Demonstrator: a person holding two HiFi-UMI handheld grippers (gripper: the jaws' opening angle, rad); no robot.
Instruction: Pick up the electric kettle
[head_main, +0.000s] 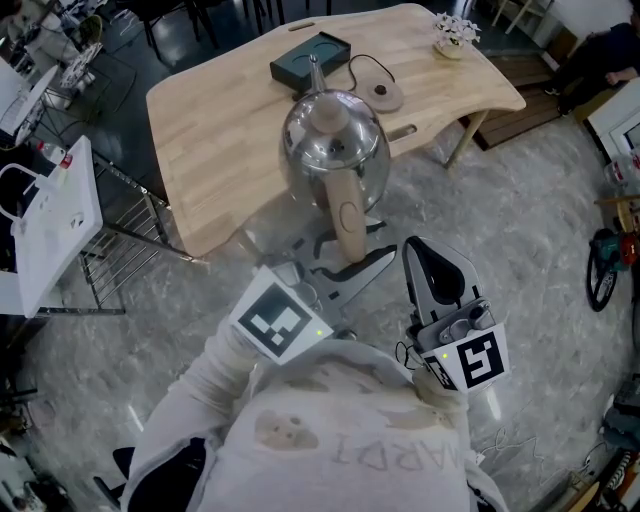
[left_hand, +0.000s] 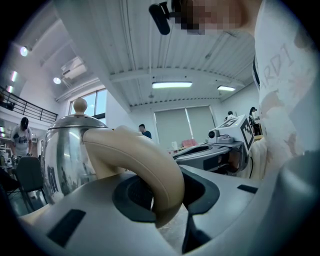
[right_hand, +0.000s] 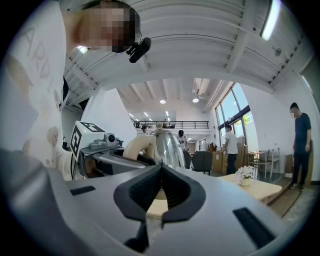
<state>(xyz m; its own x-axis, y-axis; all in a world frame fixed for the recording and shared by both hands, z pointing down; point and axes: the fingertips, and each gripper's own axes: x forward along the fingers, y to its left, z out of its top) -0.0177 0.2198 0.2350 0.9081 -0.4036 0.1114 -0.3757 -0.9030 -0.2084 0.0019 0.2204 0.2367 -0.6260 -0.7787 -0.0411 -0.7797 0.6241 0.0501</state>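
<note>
The electric kettle (head_main: 335, 145) is shiny steel with a beige knob and a long beige handle (head_main: 346, 215). It hangs over the near edge of the wooden table (head_main: 220, 130). My left gripper (head_main: 345, 268) is shut on the lower part of that handle. In the left gripper view the curved handle (left_hand: 142, 165) sits between the dark pads, with the kettle body (left_hand: 62, 157) to the left. My right gripper (head_main: 432, 262) is just right of the kettle, shut with nothing in it. Its pads (right_hand: 172, 187) meet in the right gripper view, and the kettle (right_hand: 167, 145) shows beyond them.
On the table lie a dark square box (head_main: 312, 58), a round brown disc with a cord (head_main: 382, 95) and a small pot of white flowers (head_main: 455, 35). A white box (head_main: 50, 220) on a wire rack stands to the left. Several people stand far off.
</note>
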